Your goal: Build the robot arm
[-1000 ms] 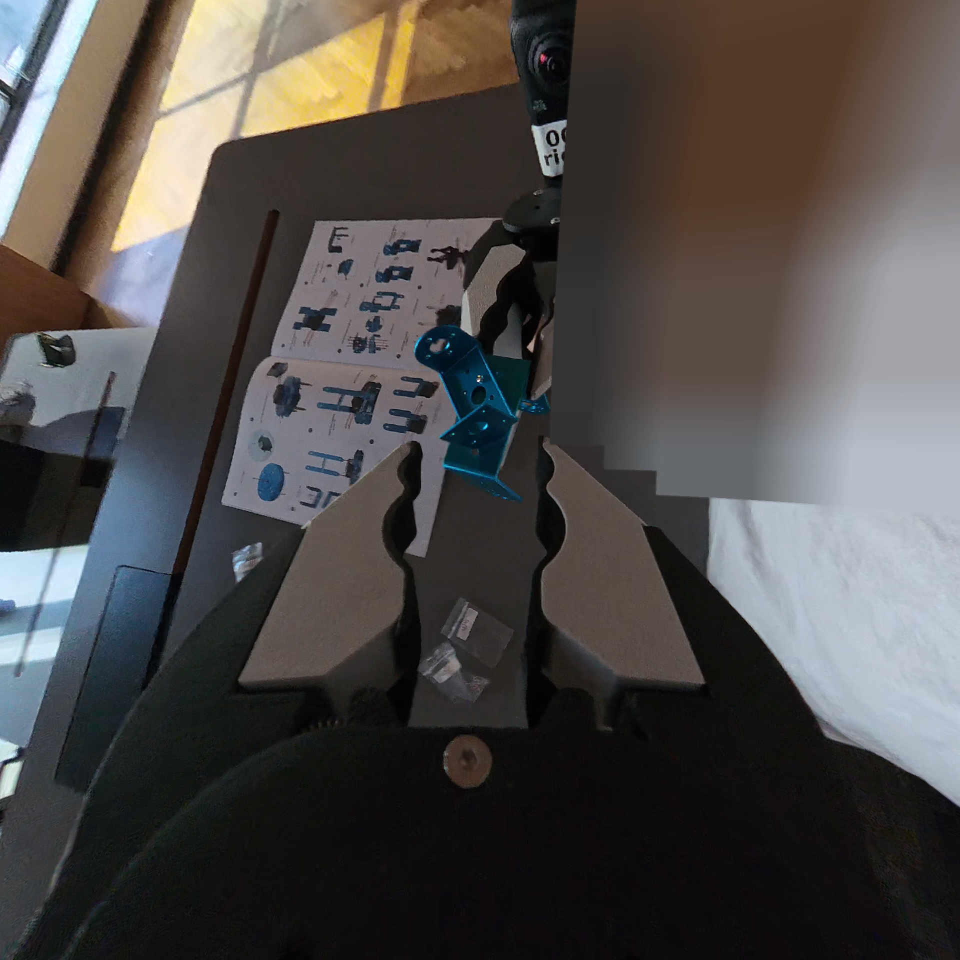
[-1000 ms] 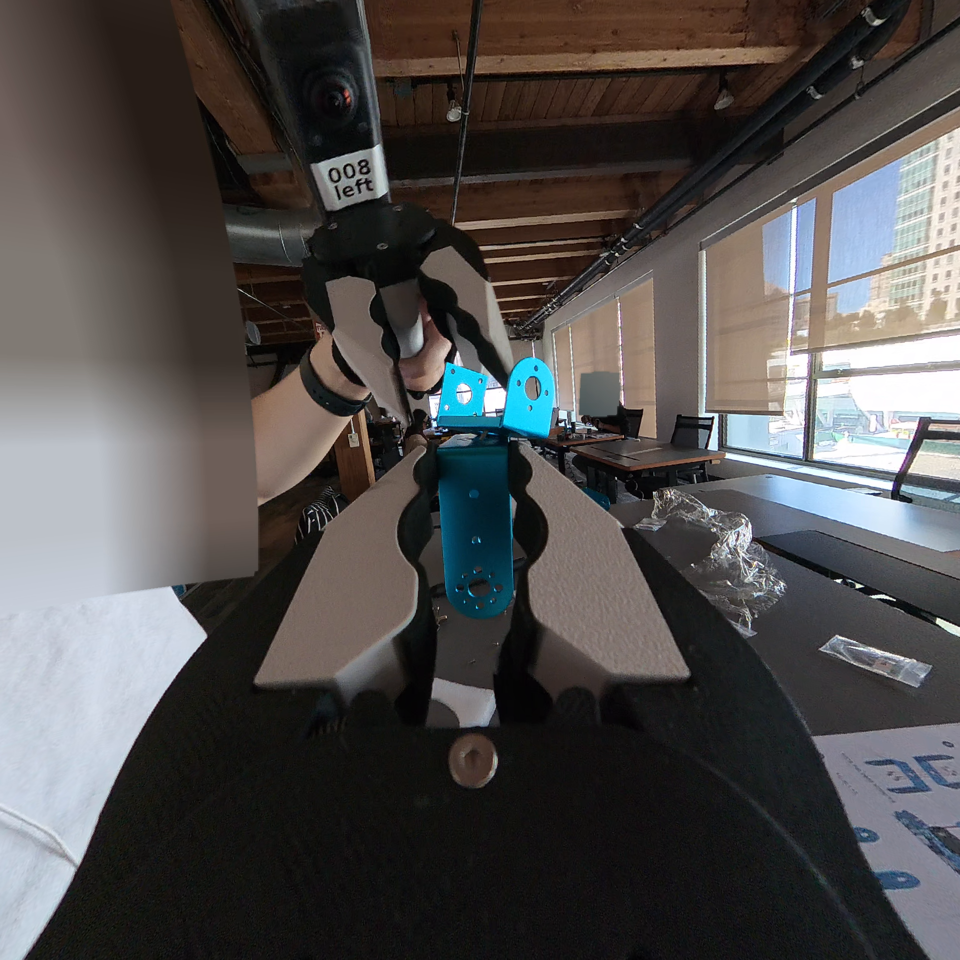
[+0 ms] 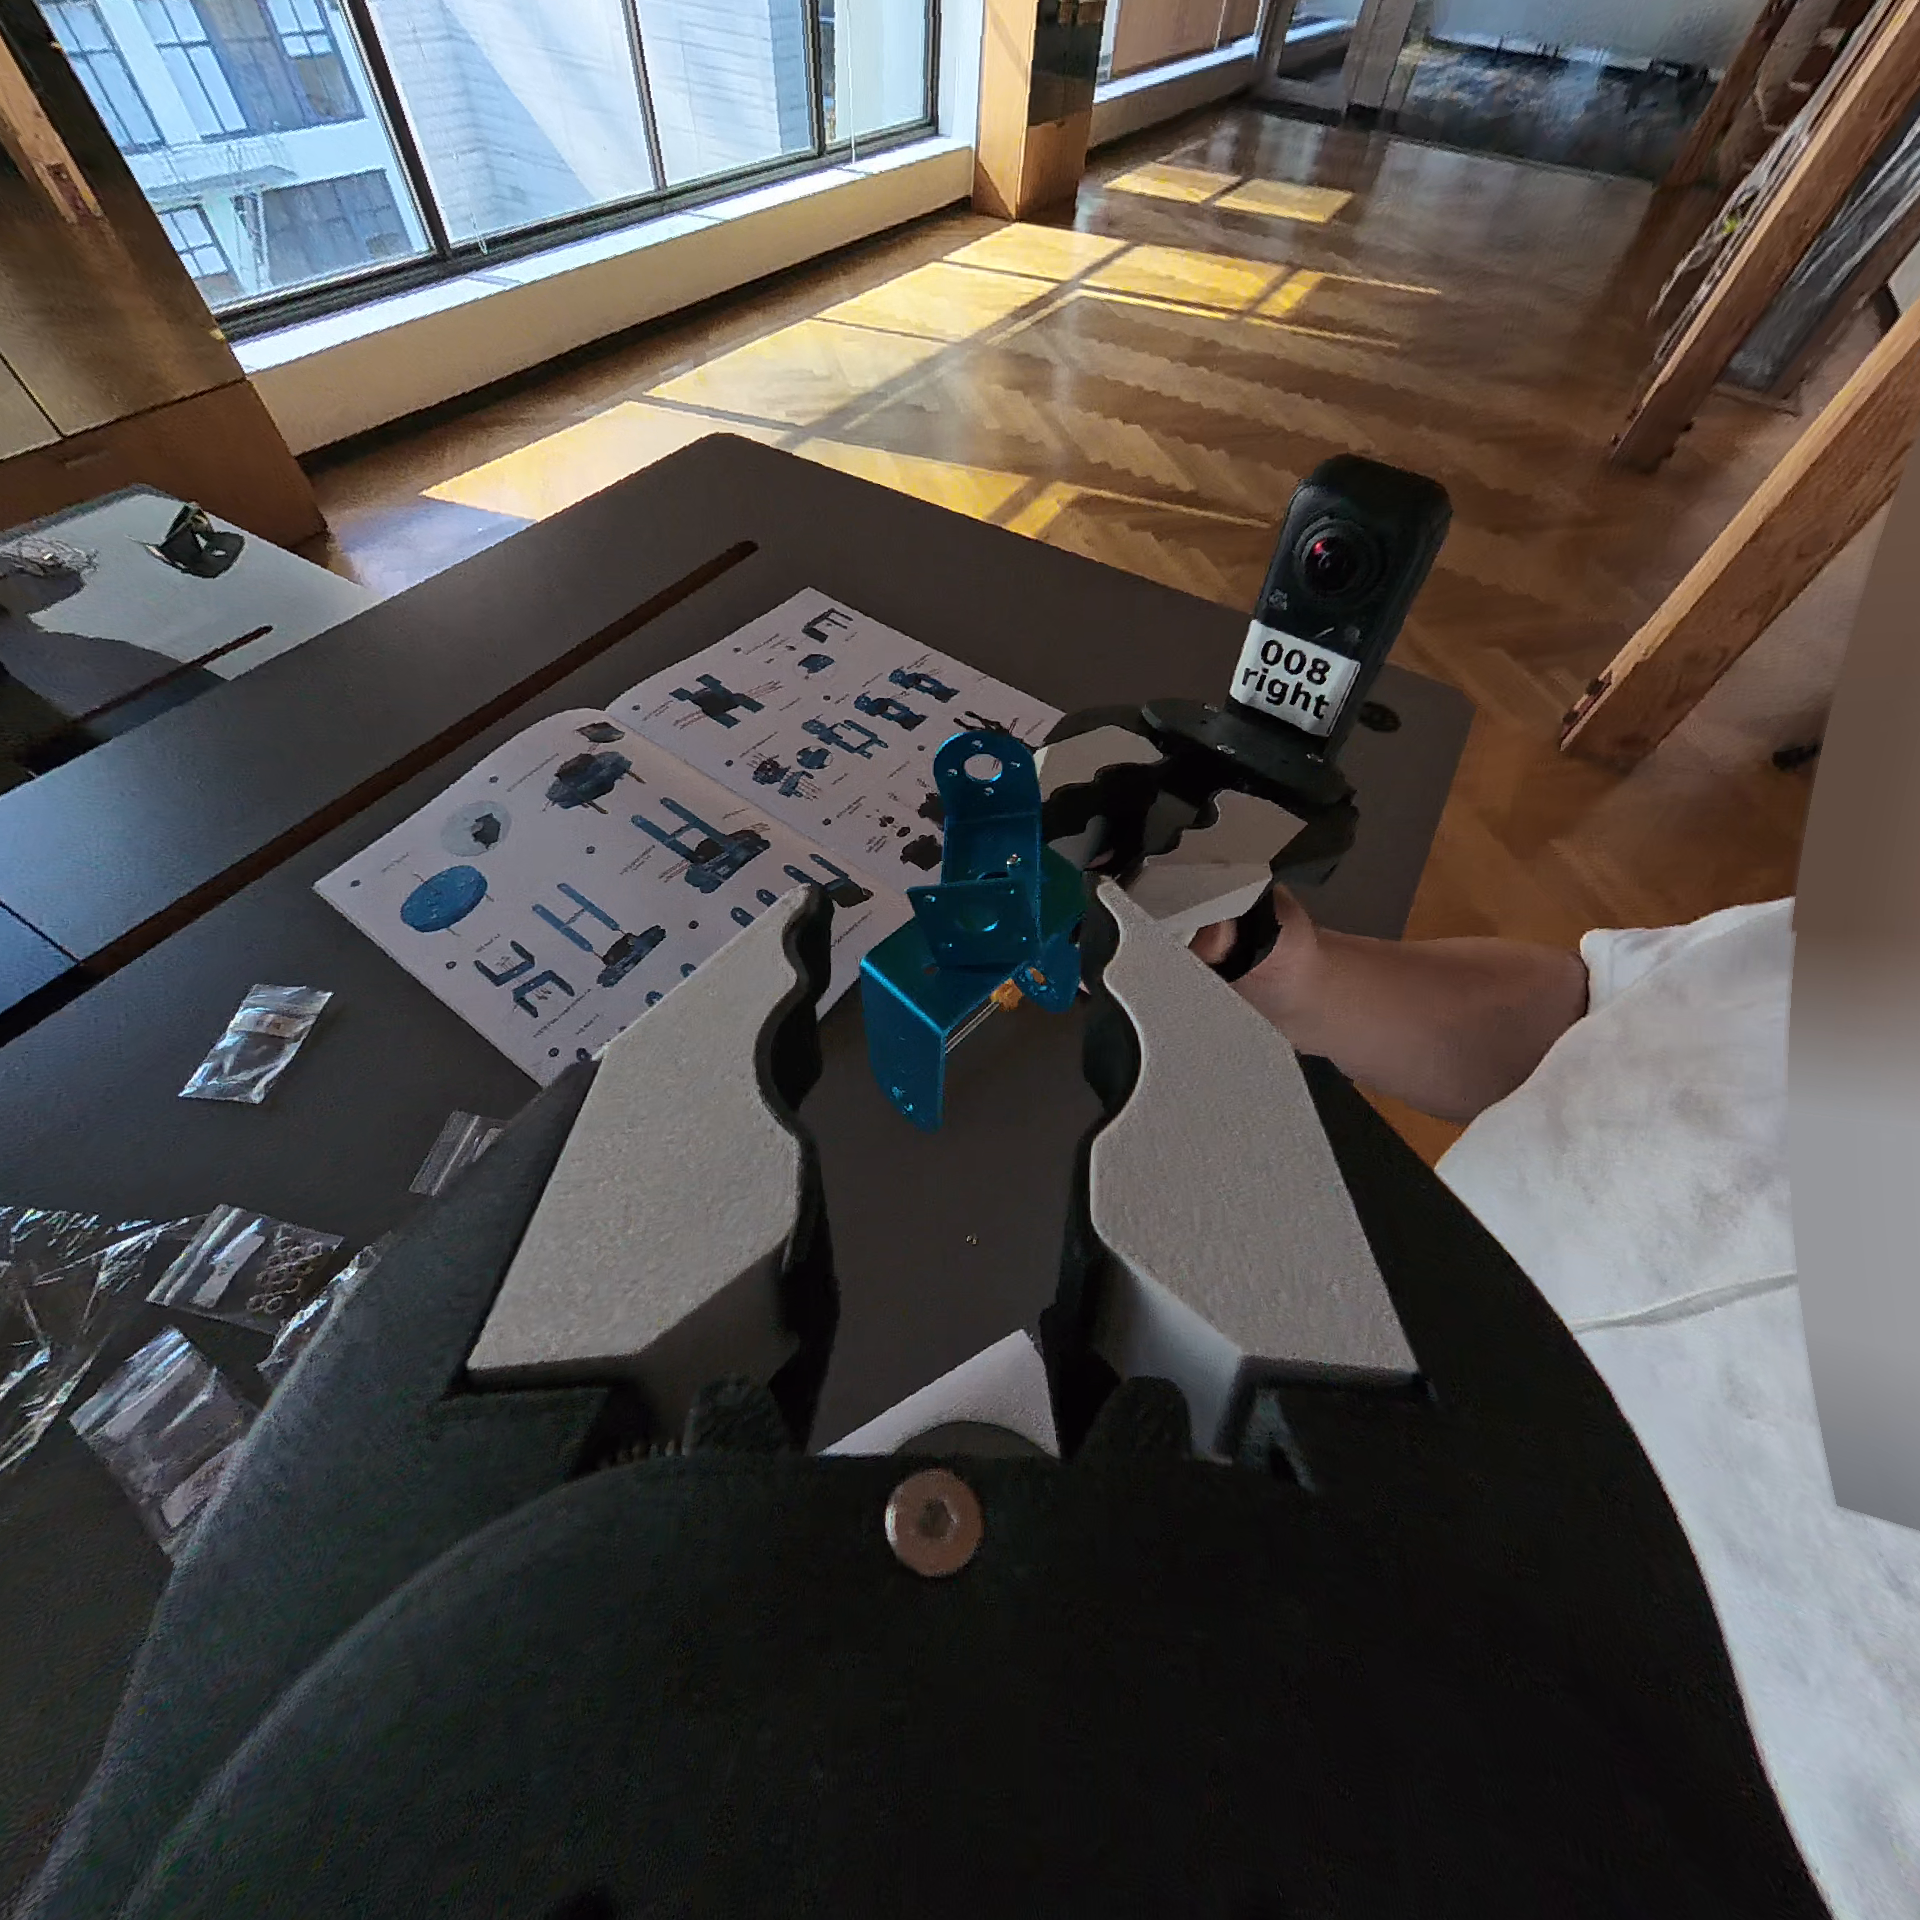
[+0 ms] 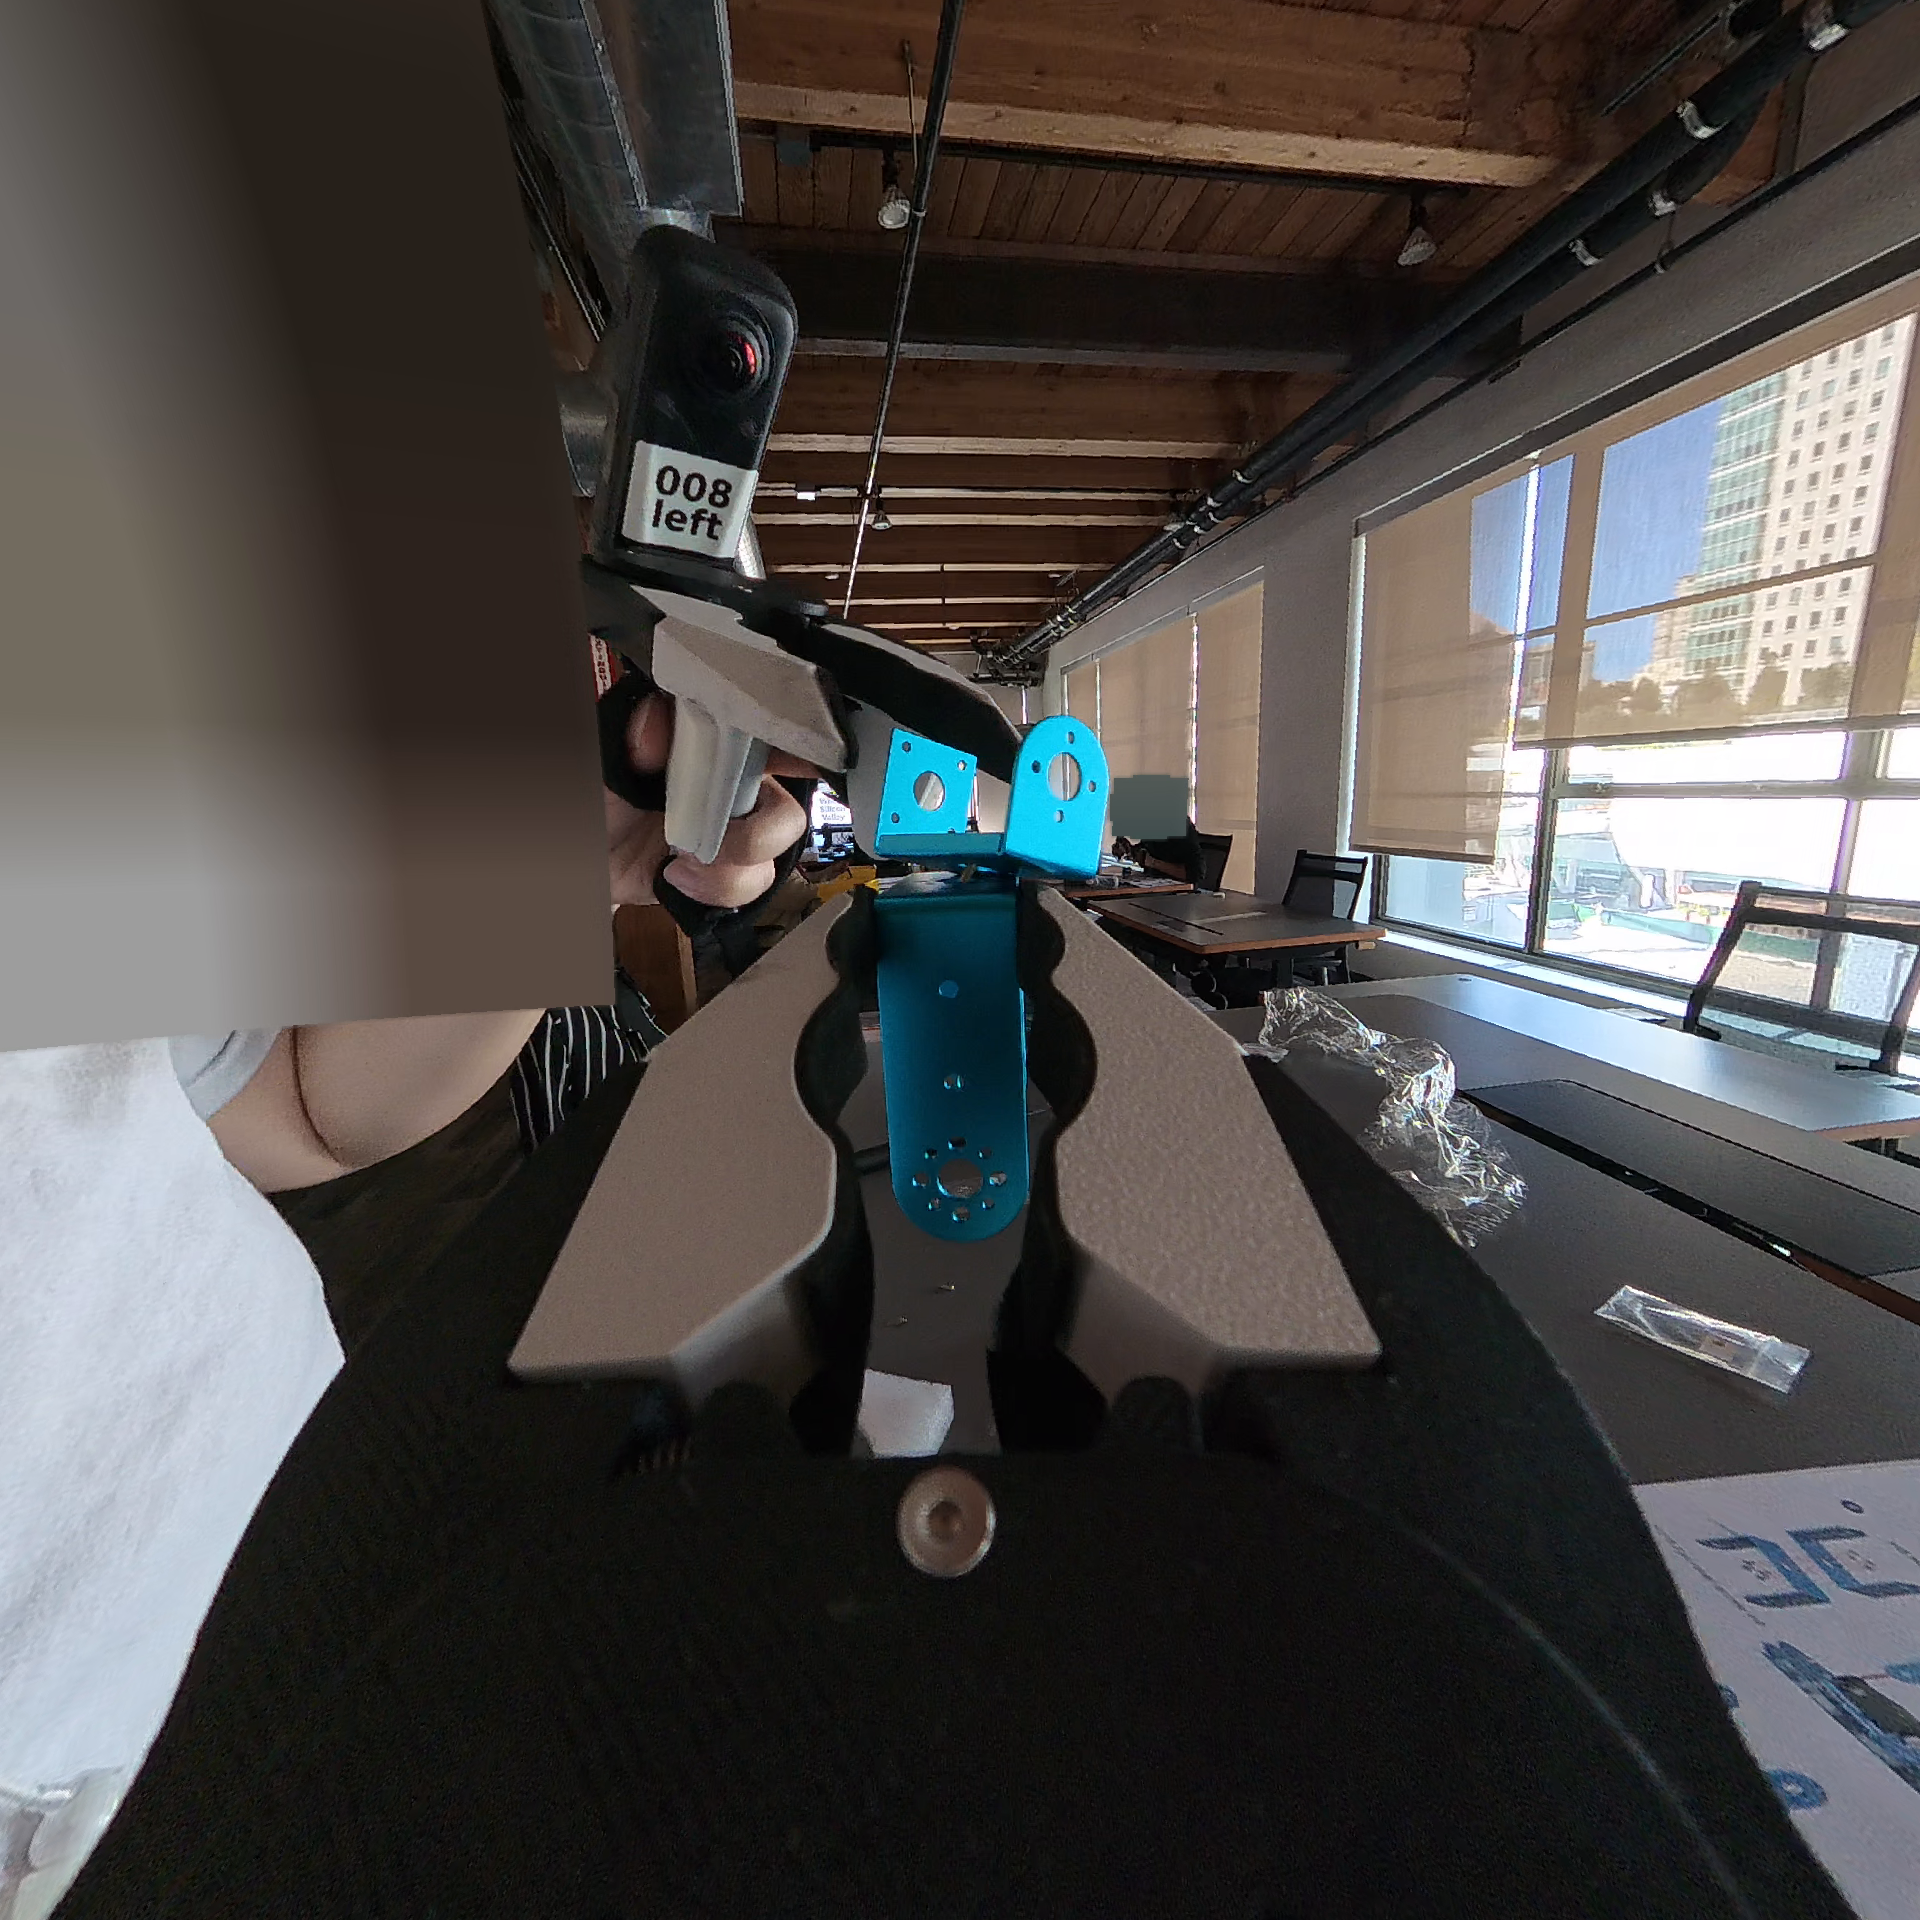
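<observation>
My right gripper [image 4: 945, 904] is shut on a blue metal bracket assembly [image 4: 951, 1049], gripping its long perforated strip; two blue eared plates stand up past the fingertips. In the left wrist view the assembly [image 3: 966, 935] hangs above the black table [image 3: 935, 582], held from the right by the right gripper [image 3: 1070, 831]. My left gripper [image 3: 956, 904] is open, its tips on either side of the assembly without visibly touching it. In the right wrist view the left gripper [image 4: 987, 743] reaches in sideways from the left, behind the eared plates.
An open instruction booklet [image 3: 665, 831] lies on the table behind the assembly. Small clear parts bags [image 3: 260, 1039] and crumpled plastic [image 3: 62, 1330] lie at the left. The right wrist view shows crumpled wrap [image 4: 1403, 1101] and a bag [image 4: 1704, 1351]. A person's forearm [image 3: 1434, 997] is at the right. The tips of both grippers are at nearly the same place.
The left gripper has tilted from upright above the assembly to sideways, and its view now takes in the room. The right gripper still holds the assembly, and the left stays open.
</observation>
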`<state>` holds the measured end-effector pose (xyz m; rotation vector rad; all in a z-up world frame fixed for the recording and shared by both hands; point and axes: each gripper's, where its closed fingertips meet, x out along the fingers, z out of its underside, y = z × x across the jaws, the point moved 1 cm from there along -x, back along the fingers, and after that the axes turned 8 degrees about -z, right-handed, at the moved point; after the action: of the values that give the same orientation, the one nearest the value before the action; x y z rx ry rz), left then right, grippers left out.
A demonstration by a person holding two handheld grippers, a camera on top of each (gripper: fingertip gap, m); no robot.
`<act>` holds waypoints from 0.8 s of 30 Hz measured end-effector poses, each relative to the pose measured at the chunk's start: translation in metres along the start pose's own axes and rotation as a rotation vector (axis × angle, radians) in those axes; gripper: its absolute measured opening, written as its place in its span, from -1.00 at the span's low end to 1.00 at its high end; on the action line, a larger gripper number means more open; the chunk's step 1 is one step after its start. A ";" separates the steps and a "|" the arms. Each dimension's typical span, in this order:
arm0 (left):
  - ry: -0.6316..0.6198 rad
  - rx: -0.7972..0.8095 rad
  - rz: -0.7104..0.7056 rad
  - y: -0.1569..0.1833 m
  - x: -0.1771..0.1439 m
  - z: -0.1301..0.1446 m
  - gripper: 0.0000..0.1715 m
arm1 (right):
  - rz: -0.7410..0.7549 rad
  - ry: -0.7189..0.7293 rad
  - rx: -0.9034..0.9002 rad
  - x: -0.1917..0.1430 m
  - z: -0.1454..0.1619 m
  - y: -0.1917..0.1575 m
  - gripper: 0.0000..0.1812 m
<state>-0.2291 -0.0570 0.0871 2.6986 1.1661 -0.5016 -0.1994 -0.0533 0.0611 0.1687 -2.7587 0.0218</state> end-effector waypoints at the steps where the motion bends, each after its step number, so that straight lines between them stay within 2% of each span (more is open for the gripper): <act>1: 0.000 -0.003 0.000 0.000 0.000 0.001 -0.46 | -0.002 -0.001 -0.001 0.001 0.000 0.000 -0.73; 5: -0.004 -0.024 0.009 0.001 0.003 0.007 -0.53 | -0.009 -0.007 -0.002 0.003 0.002 -0.001 -0.73; 8: -0.003 -0.026 0.009 0.000 0.003 0.009 -0.68 | -0.014 -0.012 0.002 0.004 0.003 -0.001 -0.73; 15: -0.015 -0.029 0.020 -0.001 0.002 0.015 -0.75 | -0.022 -0.015 0.013 0.005 0.005 -0.001 -0.73; 24: 0.007 -0.054 0.084 -0.004 0.000 0.014 -0.75 | -0.043 -0.015 0.046 0.006 0.007 -0.001 -0.73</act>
<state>-0.2355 -0.0577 0.0741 2.6917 1.0473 -0.4426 -0.2072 -0.0554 0.0562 0.2409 -2.7700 0.0728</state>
